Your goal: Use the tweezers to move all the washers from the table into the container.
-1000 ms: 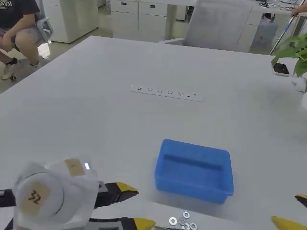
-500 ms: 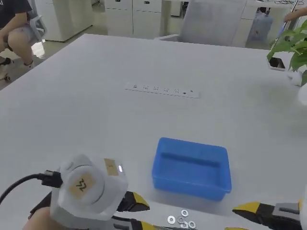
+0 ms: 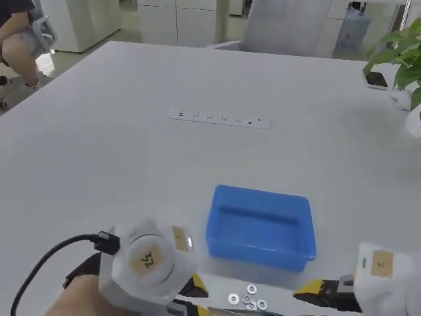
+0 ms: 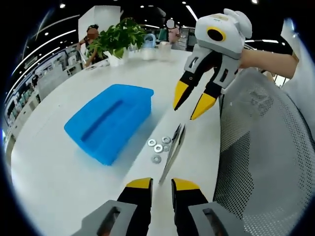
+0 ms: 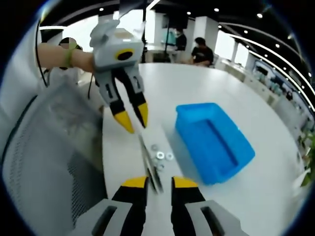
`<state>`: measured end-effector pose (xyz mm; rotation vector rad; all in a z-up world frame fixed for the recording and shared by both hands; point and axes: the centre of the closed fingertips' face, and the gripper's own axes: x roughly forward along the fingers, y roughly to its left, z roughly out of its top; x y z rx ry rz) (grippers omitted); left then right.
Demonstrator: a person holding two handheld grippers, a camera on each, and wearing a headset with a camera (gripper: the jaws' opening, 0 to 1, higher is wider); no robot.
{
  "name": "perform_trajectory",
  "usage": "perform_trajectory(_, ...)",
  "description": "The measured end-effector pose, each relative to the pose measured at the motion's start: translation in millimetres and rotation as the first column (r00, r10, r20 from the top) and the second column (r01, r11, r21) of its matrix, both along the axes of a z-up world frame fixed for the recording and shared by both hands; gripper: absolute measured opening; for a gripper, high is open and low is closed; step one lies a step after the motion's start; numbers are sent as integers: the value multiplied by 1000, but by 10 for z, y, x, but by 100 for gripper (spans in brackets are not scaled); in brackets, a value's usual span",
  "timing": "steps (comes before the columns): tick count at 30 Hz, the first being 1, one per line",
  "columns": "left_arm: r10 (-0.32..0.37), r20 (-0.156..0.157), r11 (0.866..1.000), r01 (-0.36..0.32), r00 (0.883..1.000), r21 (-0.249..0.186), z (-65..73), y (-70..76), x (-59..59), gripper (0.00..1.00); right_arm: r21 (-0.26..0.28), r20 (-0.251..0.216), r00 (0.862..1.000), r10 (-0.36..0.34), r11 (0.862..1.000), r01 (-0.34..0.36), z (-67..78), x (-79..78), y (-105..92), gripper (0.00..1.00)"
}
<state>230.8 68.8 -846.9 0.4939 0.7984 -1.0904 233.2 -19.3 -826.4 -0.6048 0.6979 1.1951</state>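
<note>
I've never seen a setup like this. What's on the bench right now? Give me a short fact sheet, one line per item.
Table: white, wide.
Container: blue, rectangular, looks empty.
Washers: a few in a small cluster on the table beside the container.
Tweezers: lying on the table next to the washers, not gripped.
Left gripper: jaws apart, holding nothing, pointing at the tweezers.
Right gripper: jaws apart, holding nothing, facing the left gripper across the washers.
Further back: power strip, potted plant.

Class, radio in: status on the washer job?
Left hand-held gripper, right hand-held gripper open, empty. Tweezers, washers on table beside blue container. Nothing blocking.
</note>
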Motion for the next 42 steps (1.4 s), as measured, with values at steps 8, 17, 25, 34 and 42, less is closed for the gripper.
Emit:
perform_trajectory(8, -78, 6, 995, 77, 997, 56, -99, -36, 46, 5, -35, -7, 1000, 28, 999, -28, -74, -28, 10, 14)
perform_trajectory(17, -183, 40, 977, 178, 982, 119, -188, -64, 17, 0, -25, -12, 1000, -3, 1000, 3, -94, -68, -75, 14)
perform_trajectory(25, -264, 65, 954, 250, 962, 167, -123, -56, -94, 0, -23, -17, 1000, -11, 1000, 11, -147, -119, -104, 15)
perform_trajectory(34, -274, 128, 955, 255, 953, 149, 233, -89, -185, 0, -10, -1, 1000, 4, 1000, -4, -117, -124, -59, 16)
perform_trajectory(42, -272, 170, 959, 253, 947, 128, 516, -169, -289, 0, -5, 4, 999, 52, 999, -52, -112, -182, 55, 16)
